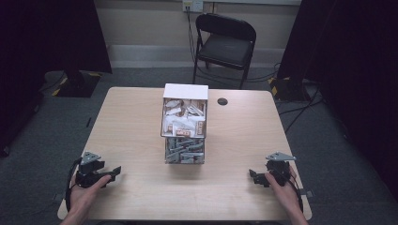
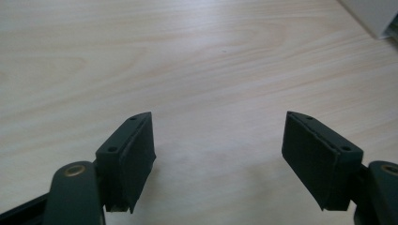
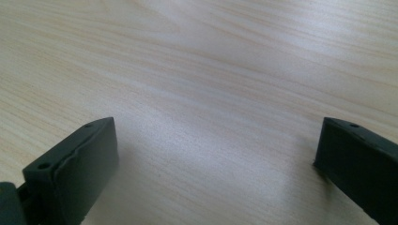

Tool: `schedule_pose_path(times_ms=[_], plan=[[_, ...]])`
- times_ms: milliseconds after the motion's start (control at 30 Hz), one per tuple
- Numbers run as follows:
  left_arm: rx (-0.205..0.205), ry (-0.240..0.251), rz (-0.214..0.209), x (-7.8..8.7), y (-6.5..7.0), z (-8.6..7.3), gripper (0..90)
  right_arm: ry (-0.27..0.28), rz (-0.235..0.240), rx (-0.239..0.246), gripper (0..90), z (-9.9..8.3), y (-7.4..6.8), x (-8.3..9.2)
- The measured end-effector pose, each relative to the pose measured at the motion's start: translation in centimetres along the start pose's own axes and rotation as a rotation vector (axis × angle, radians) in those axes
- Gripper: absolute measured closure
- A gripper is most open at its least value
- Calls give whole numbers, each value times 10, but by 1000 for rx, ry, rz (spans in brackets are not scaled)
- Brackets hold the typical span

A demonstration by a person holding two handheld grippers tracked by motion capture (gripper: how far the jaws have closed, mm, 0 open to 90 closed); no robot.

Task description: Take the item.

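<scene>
A clear two-tier box (image 1: pixel 185 124) stands mid-table, white packets in its upper part and grey pieces in the lower part. My left gripper (image 1: pixel 114 172) rests near the table's front left corner, held by a hand; its jaws point toward the middle. In the left gripper view the left gripper (image 2: pixel 218 159) is open over bare wood, nothing between the pads, and a white corner of the box (image 2: pixel 375 16) shows at top right. My right gripper (image 1: pixel 253 177) lies near the front right corner. In the right gripper view the right gripper (image 3: pixel 216 164) stands wide open over bare wood.
The light wooden table (image 1: pixel 131 122) carries a small black round disc (image 1: pixel 222 101) right of the box's back. A black folding chair (image 1: pixel 224 44) stands behind the table, with cables on the grey floor. Dark curtains hang at both sides.
</scene>
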State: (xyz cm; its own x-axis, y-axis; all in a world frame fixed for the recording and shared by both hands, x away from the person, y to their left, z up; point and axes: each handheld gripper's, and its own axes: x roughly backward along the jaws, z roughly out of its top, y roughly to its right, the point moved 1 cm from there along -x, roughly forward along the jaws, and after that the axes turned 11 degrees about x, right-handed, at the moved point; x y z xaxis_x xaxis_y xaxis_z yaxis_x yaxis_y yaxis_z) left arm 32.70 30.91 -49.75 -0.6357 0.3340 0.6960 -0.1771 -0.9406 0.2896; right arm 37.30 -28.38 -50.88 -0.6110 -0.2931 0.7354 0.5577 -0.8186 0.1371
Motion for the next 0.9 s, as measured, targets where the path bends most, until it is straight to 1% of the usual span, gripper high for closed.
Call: schedule_pose_path(times_ms=[33, 67, 100, 133, 167, 200, 300, 333, 433, 500, 600, 700, 800, 867, 900], plan=[[-16, 8, -11, 1, 4, 1, 266, 0, 0, 0, 0, 0, 0, 0], [-47, 19, 8, 2, 8, 2, 275, 0, 0, 0, 0, 0, 0, 0], [-47, 19, 8, 2, 8, 2, 276, 0, 0, 0, 0, 0, 0, 0], [-101, 25, 17, 3, 14, 3, 276, 0, 0, 0, 0, 0, 0, 0], [-103, 24, 16, 3, 16, 4, 278, 0, 0, 0, 0, 0, 0, 0], [-106, 24, 5, 3, 17, 4, 280, 0, 0, 0, 0, 0, 0, 0], [-97, 23, -32, 4, 20, 6, 290, 0, 0, 0, 0, 0, 0, 0], [-86, 23, -46, 5, 21, 7, 296, 0, 0, 0, 0, 0, 0, 0], [-102, 31, -47, 9, 25, 9, 322, 0, 0, 0, 0, 0, 0, 0], [-111, 42, -52, 11, 29, 10, 329, 0, 0, 0, 0, 0, 0, 0], [-136, 48, -68, 15, 36, 12, 344, 0, 0, 0, 0, 0, 0, 0], [-137, 56, -93, 18, 41, 15, 354, 0, 0, 0, 0, 0, 0, 0], [-138, 43, -128, 20, 46, 17, 371, 0, 0, 0, 0, 0, 0, 0], [-135, 46, -144, 21, 49, 18, 387, 0, 0, 0, 0, 0, 0, 0], [-135, 46, -144, 21, 49, 18, 396, 0, 0, 0, 0, 0, 0, 0]])
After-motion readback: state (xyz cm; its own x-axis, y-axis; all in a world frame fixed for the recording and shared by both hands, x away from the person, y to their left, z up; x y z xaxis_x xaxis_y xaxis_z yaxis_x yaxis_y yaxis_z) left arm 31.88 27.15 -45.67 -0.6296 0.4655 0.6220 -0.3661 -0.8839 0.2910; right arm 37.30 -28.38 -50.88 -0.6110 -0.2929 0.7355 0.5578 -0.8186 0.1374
